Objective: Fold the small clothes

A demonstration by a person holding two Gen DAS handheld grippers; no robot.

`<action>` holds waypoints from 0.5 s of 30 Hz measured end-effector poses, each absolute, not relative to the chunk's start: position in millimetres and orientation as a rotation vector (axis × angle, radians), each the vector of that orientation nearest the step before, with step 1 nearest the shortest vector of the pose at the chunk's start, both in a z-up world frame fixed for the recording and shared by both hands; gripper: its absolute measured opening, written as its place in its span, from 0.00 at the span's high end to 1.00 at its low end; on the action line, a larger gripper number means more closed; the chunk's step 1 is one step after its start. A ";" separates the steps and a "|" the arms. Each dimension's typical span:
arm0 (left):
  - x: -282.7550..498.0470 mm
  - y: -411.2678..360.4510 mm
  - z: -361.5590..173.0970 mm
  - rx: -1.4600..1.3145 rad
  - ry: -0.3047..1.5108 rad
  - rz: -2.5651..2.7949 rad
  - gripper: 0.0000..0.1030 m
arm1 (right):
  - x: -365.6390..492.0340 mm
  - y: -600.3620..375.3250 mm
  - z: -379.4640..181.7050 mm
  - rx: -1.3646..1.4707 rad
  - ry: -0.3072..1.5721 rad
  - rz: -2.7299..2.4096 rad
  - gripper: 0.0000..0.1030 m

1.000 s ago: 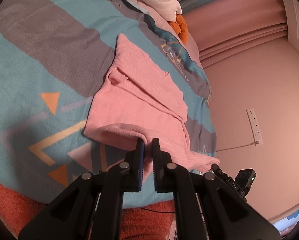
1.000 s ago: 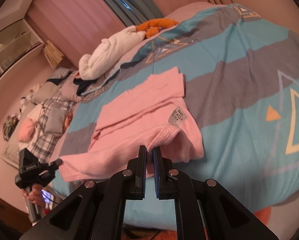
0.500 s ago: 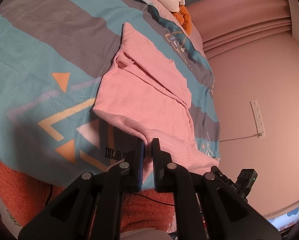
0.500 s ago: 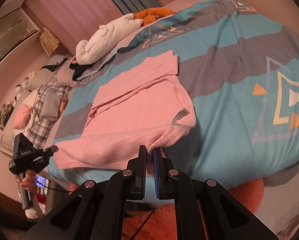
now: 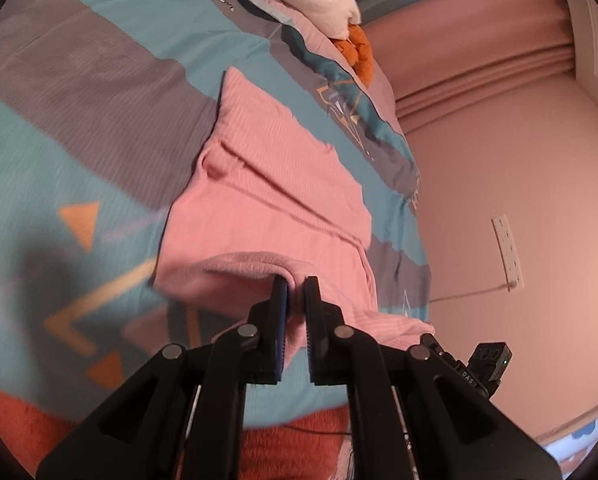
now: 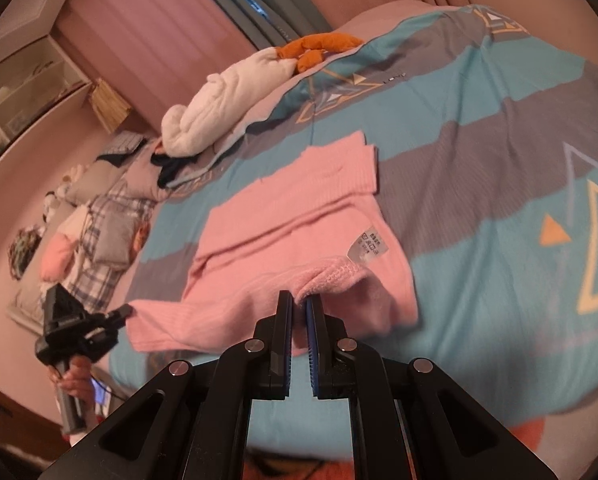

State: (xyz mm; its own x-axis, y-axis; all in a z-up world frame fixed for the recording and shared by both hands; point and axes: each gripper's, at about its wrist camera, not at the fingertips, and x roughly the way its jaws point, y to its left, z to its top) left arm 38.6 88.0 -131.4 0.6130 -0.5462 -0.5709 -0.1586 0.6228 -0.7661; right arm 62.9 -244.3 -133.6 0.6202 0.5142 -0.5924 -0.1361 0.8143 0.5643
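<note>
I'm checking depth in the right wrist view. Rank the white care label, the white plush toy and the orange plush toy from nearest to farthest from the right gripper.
1. The white care label, on the pink sweater just beyond the right gripper, slightly to its right.
2. The white plush toy, far up the bed, to the left.
3. The orange plush toy, just past the white one, by the curtains.

Sweater (image 6: 299, 224) lies flat on bed (image 6: 479, 184), near its front edge. Left tool (image 5: 295, 286) and right tool (image 6: 300, 300) each clamp the near hem, lifted and rolled over the body. Care tag (image 6: 369, 246) sits on top just behind right tool. One sleeve (image 6: 163, 324) trails toward the bed edge, beside the left tool in right view. Plush toy (image 6: 227, 108) at the bed's far end. Clothes pile (image 6: 99, 216) beyond the bed, left in right view. Wall socket (image 5: 507, 248) right of the bed in left view.
</note>
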 end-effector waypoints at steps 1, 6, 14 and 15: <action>48.6 90.3 -136.1 -0.907 0.914 -0.253 0.93 | 69.6 -244.7 -136.5 0.510 0.829 0.393 0.92; 85.5 101.2 -153.2 -0.920 0.938 -0.176 0.94 | 111.6 -243.0 -157.0 0.524 0.892 0.352 0.92; 121.1 104.9 -166.9 -0.837 0.981 -0.089 0.91 | 145.1 -247.5 -180.1 0.515 0.966 0.249 0.92; 123.4 104.2 -167.1 -0.824 0.993 -0.085 0.90 | 145.1 -248.5 -178.7 0.522 0.962 0.253 0.92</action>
